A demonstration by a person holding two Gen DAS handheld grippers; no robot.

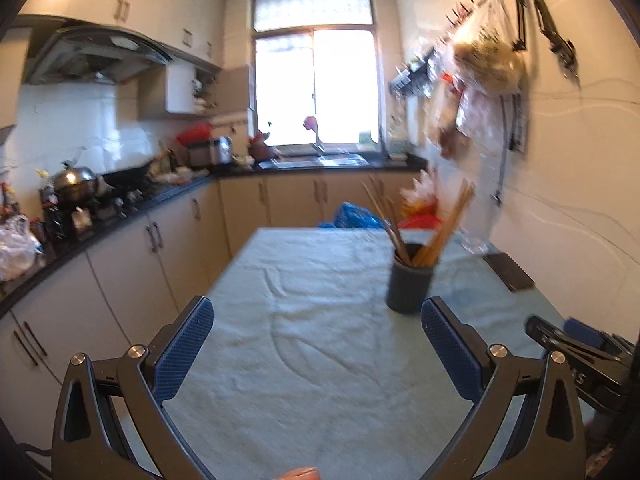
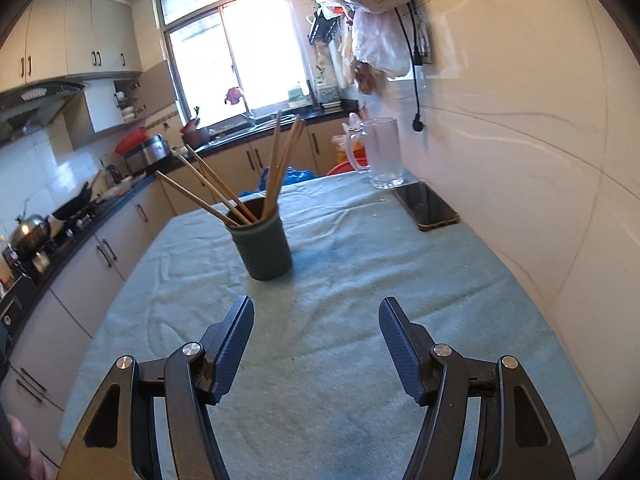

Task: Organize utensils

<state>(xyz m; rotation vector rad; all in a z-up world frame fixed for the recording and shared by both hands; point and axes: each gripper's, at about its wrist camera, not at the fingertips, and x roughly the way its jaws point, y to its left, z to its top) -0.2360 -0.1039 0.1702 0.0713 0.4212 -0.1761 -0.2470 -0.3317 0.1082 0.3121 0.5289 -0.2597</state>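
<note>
Blue bumpy pads on the left tongs (image 1: pixel 316 344) sit closest, spread wide apart with nothing between them. Right tongs (image 2: pixel 316 346) are open too, and empty.

Both point across the bench with the pale green towel cloth (image 2: pixel 340 280) toward the dark grey round cup (image 2: pixel 262 250). Long brown wooden chopsticks (image 2: pixel 276 164) already stand inside the cup, leaning out two ways. No other chopsticks or spoons lie on the cloth that I can see. So the tidying looks done, or nearly done. Maybe the sticks just need to be made neat.

Past the cup, near the white wall, stands a tall clear glass mug (image 2: pixel 382 152). A flat black phone (image 2: pixel 426 206) lies just in front of it. They are off to the side, so nothing blocks the way to the cup. Only the leaning sticks could get bumped.
</note>
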